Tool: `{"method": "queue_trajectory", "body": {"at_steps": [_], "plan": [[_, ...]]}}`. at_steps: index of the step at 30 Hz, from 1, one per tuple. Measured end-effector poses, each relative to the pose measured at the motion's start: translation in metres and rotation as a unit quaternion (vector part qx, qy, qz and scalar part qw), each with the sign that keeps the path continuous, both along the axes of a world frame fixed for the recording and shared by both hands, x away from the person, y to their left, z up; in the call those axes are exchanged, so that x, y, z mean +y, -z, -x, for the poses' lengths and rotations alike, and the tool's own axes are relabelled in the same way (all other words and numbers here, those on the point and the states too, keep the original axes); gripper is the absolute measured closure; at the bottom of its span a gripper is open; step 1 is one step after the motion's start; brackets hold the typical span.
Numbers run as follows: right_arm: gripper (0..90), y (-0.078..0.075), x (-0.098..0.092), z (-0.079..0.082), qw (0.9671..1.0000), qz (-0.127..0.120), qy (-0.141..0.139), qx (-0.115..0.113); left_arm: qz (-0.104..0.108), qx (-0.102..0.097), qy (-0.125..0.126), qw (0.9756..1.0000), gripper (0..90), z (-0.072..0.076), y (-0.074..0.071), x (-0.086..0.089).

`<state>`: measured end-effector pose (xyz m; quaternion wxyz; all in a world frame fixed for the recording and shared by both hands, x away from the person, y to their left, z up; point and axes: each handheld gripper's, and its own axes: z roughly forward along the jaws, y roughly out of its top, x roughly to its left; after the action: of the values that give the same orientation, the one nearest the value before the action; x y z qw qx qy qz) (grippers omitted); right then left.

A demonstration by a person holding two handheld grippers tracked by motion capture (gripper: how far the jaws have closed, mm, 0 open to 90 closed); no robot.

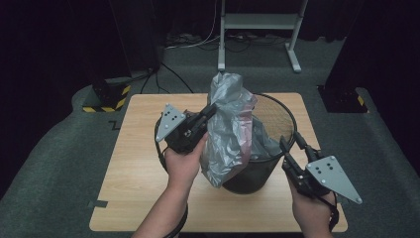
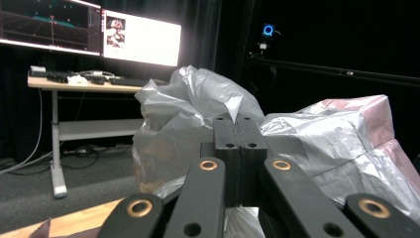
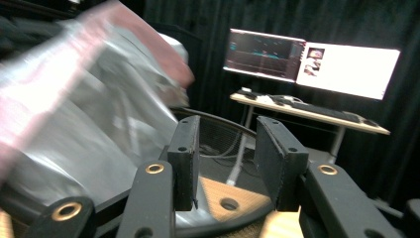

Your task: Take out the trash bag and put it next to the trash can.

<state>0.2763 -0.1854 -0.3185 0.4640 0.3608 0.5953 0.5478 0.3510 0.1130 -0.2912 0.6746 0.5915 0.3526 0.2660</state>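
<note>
Your left claw point(image 1: 210, 110) is clamped tight on the silver-grey plastic bag point(image 1: 229, 130), pinching a fold of the thin film near its upper edge, while your right claw point(image 1: 292, 145) hangs parted and empty just beside the rim of the black mesh wastebasket point(image 1: 277, 115). The bag stands crumpled and half out of the basket, its lower part draped over the near rim toward you and its top rising above it.

The risk, by the look of it: the film is slick and thin, and one pinched fold may slip out or stretch and tear if you pull hard. The basket is a light wire-mesh cylinder standing near the middle of the pale wood-grain worktop point(image 1: 138, 163); dragging the bag sideways could tip it or slide it. The right claw sits close enough to the rim to snag the mesh.

The bag is glossy and creased, with a pinkish tint on one face. Beyond the worktop lie grey carpet, loose cables and a white desk frame point(image 1: 257, 29).
</note>
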Motion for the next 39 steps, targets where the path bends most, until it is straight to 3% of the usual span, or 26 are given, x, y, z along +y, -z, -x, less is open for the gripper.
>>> {"method": "queue_trajectory", "body": {"at_steps": [11, 18, 27, 34, 39], "plan": [[53.4, 0.026, -0.037, 0.000, 0.9984, -0.010, 0.053, 0.014, 0.001, -0.028, 0.001, 0.9996, 89.6, 0.004, -0.016, -0.006], [45.4, 0.056, -0.049, -0.012, 0.9956, 0.011, 0.074, 0.056, 0.003, -0.055, -0.002, 0.9985, 89.6, 0.013, -0.025, -0.008], [27.9, 0.084, -0.058, -0.027, 0.9918, 0.004, 0.091, 0.090, 0.014, -0.099, -0.008, 0.9950, 89.6, 0.020, -0.038, -0.004], [22.0, 0.102, -0.064, -0.037, 0.9869, -0.002, 0.108, 0.120, 0.029, -0.125, -0.013, 0.9916, 89.7, 0.025, -0.052, 0.002], [20.0, 0.108, -0.066, -0.039, 0.9847, -0.003, 0.114, 0.132, 0.027, -0.146, -0.018, 0.9887, 89.7, 0.028, -0.066, 0.003]]}}
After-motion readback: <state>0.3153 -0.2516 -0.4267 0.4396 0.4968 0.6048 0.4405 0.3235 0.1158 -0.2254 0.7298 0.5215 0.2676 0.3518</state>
